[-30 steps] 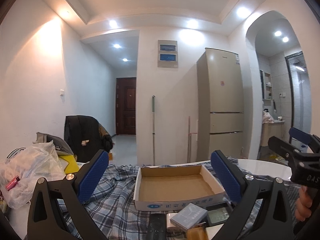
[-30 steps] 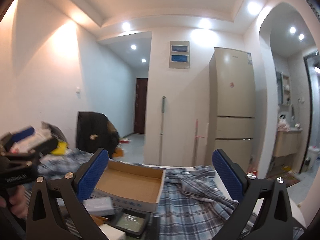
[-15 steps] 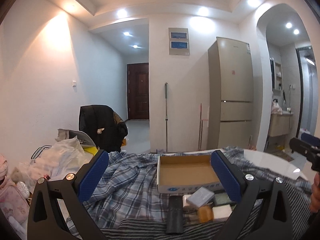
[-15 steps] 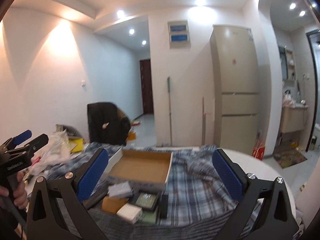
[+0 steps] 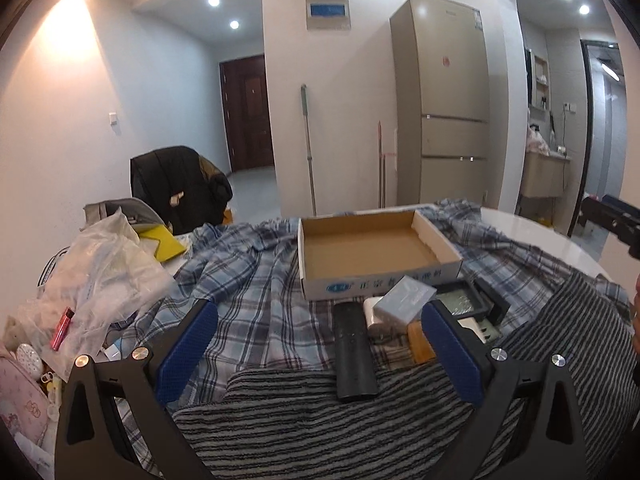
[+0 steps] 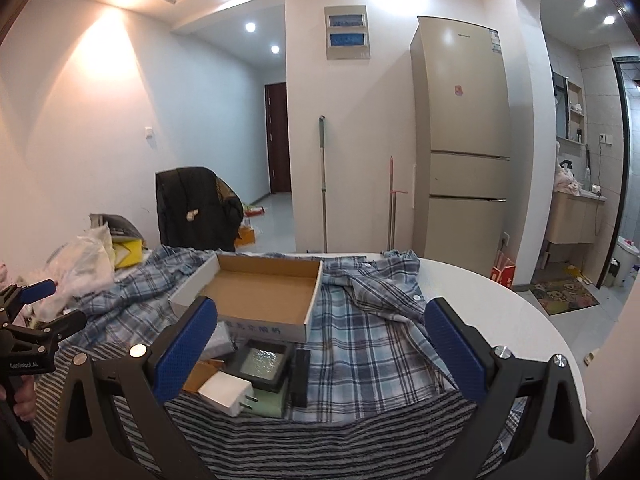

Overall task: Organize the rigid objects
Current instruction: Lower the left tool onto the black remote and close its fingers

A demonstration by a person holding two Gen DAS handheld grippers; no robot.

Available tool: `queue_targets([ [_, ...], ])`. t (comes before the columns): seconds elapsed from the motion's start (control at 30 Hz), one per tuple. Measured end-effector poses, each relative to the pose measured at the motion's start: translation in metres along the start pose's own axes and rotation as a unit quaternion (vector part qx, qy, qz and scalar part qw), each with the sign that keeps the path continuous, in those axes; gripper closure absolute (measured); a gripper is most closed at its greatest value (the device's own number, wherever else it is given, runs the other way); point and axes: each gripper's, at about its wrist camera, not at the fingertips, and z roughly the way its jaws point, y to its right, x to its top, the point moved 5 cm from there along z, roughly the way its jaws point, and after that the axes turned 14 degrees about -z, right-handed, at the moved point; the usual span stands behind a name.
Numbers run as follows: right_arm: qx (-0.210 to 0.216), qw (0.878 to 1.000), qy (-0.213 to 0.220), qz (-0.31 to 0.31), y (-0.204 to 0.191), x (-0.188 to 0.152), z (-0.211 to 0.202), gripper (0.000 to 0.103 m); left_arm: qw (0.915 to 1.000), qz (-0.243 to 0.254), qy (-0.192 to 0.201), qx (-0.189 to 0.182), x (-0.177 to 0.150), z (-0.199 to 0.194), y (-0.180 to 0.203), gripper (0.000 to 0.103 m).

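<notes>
An empty shallow cardboard box [image 5: 368, 246] lies on the cloth-covered table; it also shows in the right wrist view [image 6: 260, 292]. Just in front of it sits a cluster of small items: a black remote [image 5: 354, 350], a grey-blue box [image 5: 404, 298], a brown block [image 5: 420, 338], a white charger [image 6: 226, 392], a black framed case [image 6: 262, 364]. My left gripper [image 5: 320, 356] is open and empty, above the near edge, with the remote between its fingers. My right gripper [image 6: 320, 350] is open and empty, above the cluster.
A plaid shirt [image 5: 248, 280] and a striped cloth [image 5: 320, 420] cover the round white table [image 6: 500, 320]. Plastic bags and clutter [image 5: 100, 280] lie at the left. A chair with a black jacket [image 5: 180, 184] and a fridge [image 5: 440, 104] stand behind.
Both grippers have pulled back and risen, so the box and the items now sit farther off and lower in view. Both stay open.
</notes>
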Motion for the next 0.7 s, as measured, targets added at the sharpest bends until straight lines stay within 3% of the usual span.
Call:
queue_targets([
  [0.17,-0.016,0.999,-0.032,-0.004,-0.001,0.005,0.019,0.000,0.9984,0.008,-0.056,0.000,0.003,0.029,-0.001,0.001],
  [0.4,0.010,0.997,-0.077,-0.017,-0.014,-0.001,0.052,0.000,0.9873,0.008,-0.158,-0.008,-0.009,0.083,0.005,0.014],
  [0.5,0.010,0.996,-0.084,-0.013,-0.014,-0.009,0.056,0.000,0.9748,-0.020,-0.221,-0.023,-0.021,0.107,0.002,0.026],
  [0.57,0.015,0.996,-0.088,-0.007,-0.012,-0.013,0.057,0.000,0.9640,-0.045,-0.261,-0.023,-0.029,0.123,-0.004,0.040],
  [0.63,0.019,0.996,-0.091,-0.004,-0.010,-0.016,0.059,0.000,0.9591,-0.056,-0.277,-0.017,-0.034,0.132,-0.009,0.048],
  [0.7,0.020,0.995,-0.093,-0.006,-0.009,-0.018,0.060,0.000,0.9509,-0.072,-0.300,-0.030,-0.037,0.141,-0.011,0.048],
])
